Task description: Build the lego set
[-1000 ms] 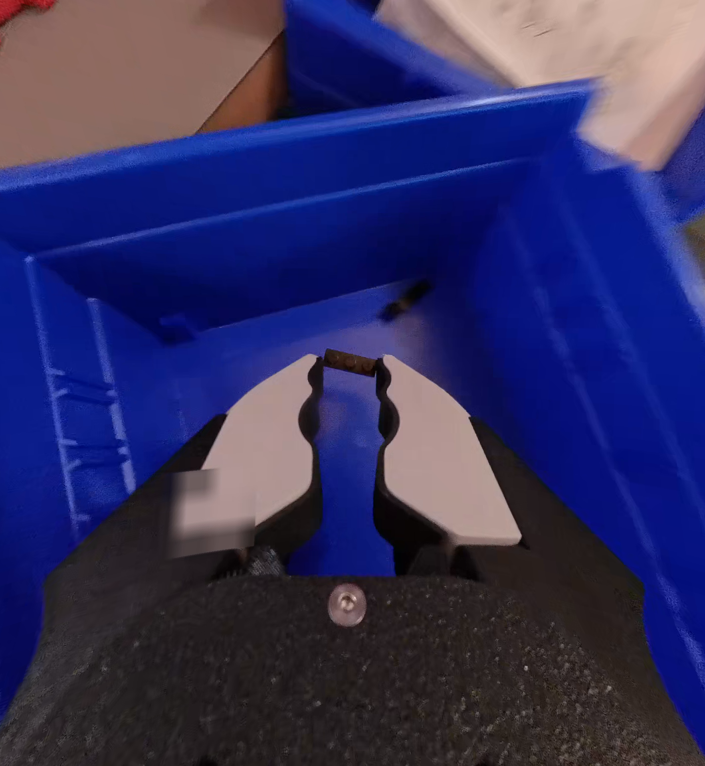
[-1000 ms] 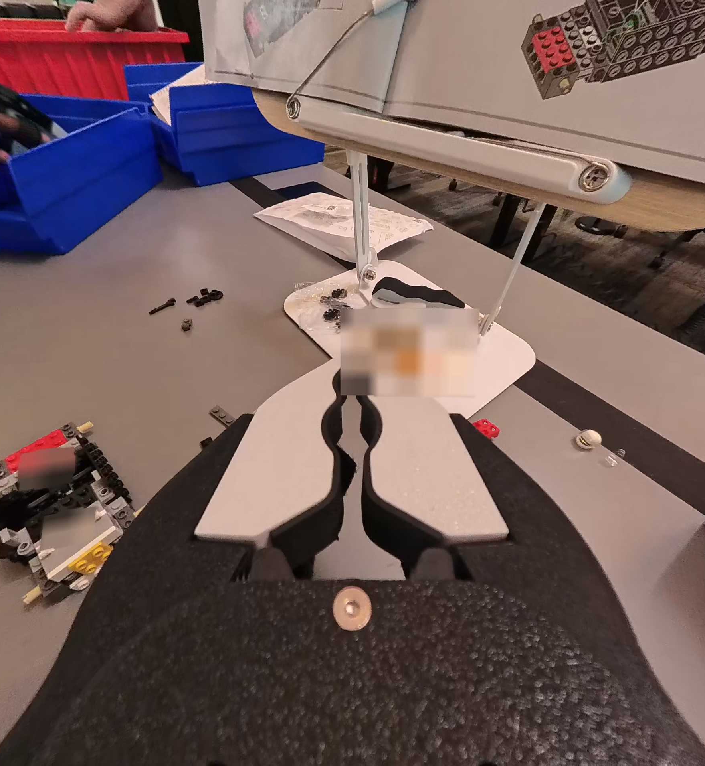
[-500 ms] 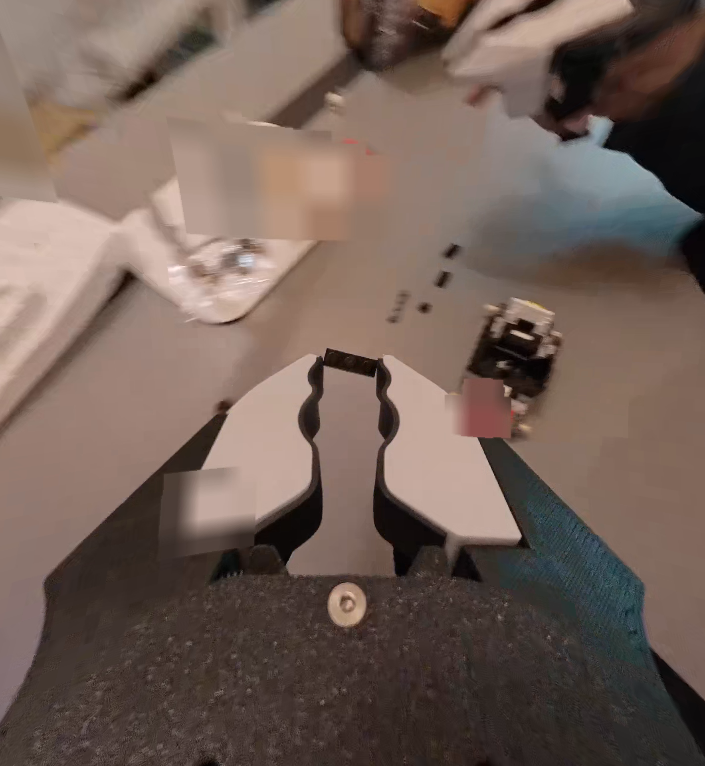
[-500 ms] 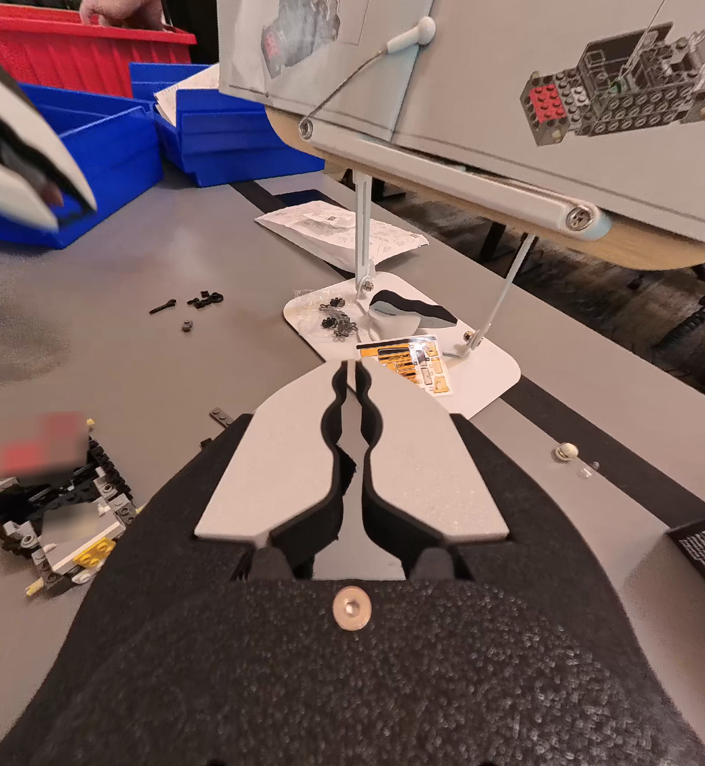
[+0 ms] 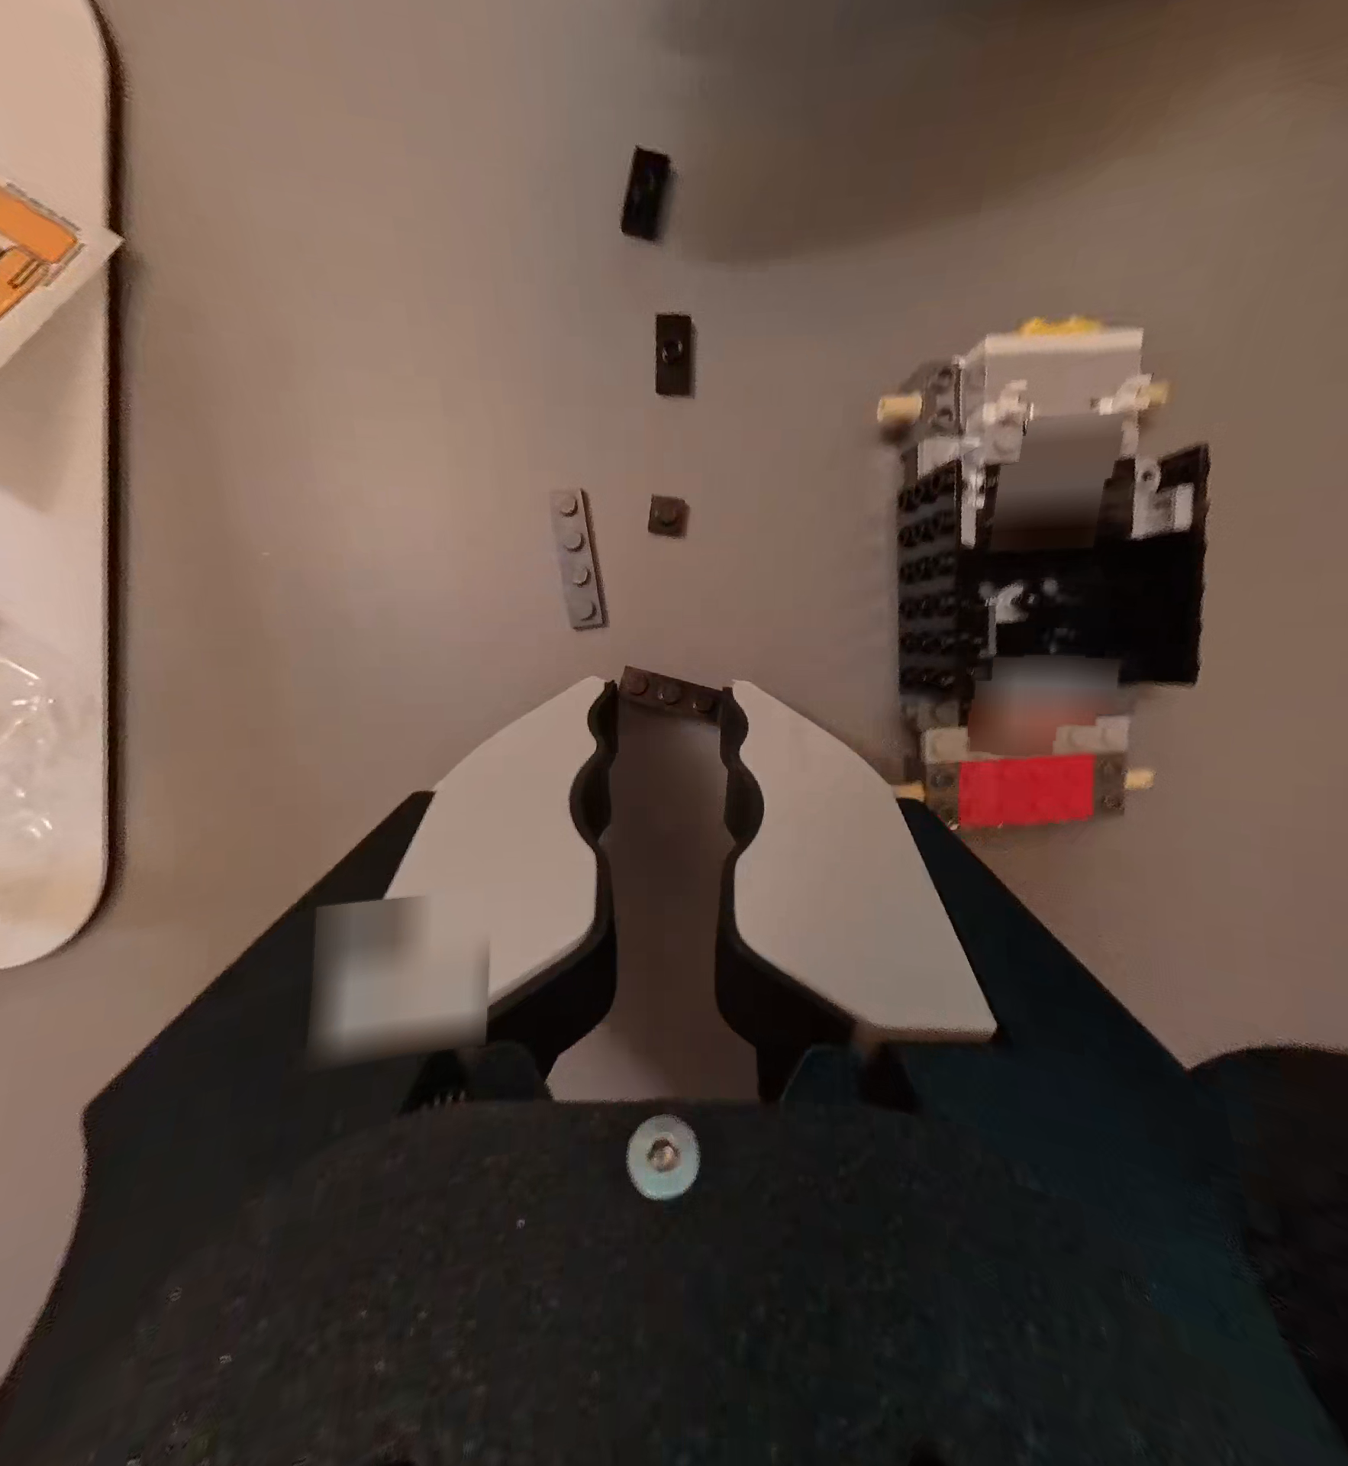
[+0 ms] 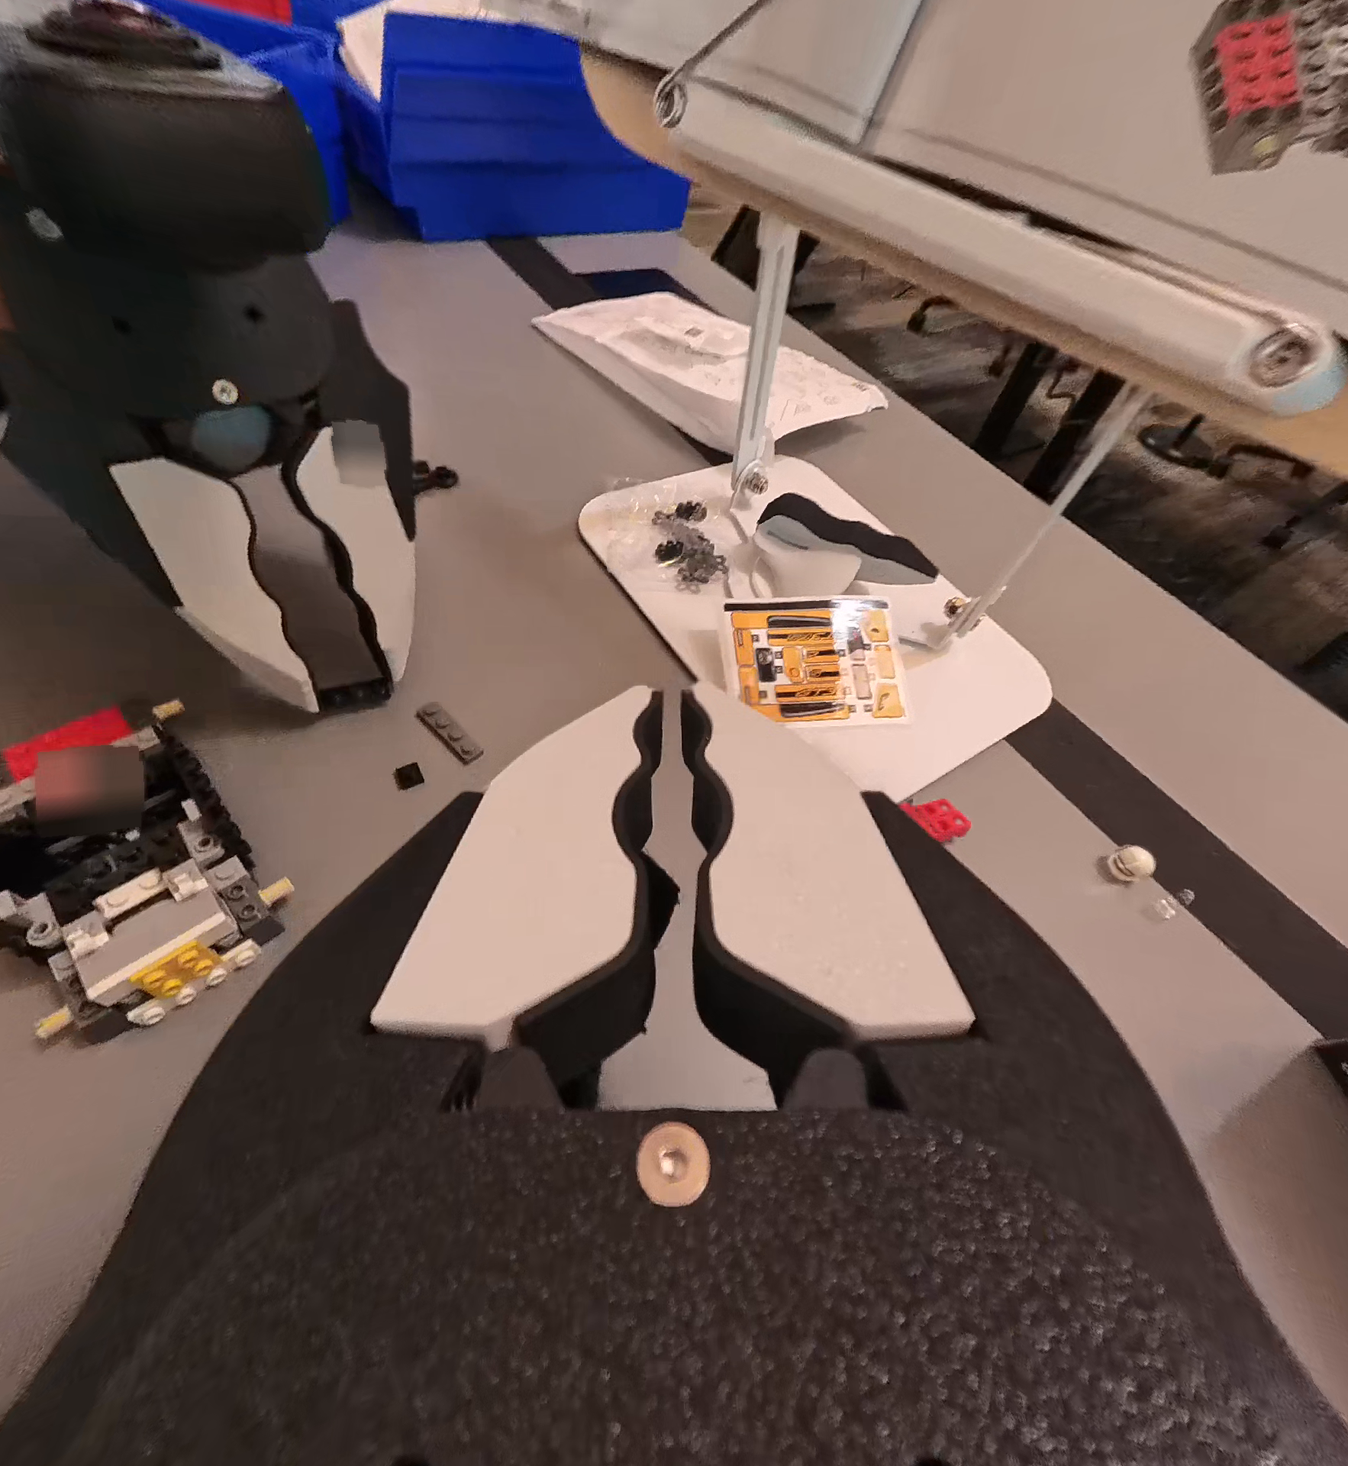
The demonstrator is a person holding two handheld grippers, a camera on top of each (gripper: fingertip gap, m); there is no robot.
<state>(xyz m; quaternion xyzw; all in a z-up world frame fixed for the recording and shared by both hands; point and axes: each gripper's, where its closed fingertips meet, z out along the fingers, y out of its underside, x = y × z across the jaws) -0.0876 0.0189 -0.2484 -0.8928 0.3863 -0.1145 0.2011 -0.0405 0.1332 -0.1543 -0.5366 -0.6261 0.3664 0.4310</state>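
Grey tabletop (image 5: 354, 492) is filling both views. Above it the left gripper (image 5: 671, 696) is pinching a small dark studded plate (image 5: 671, 700) between its fingertips, tips pointing down. At two o'clock from the plate, a half-built black, grey and red lego model (image 5: 1043, 579) is lying. The right gripper (image 6: 672, 698) is hovering with fingers nearly pressed together, holding nothing. At twelve o'clock a grey four-stud strip (image 5: 577, 560) is lying flat.
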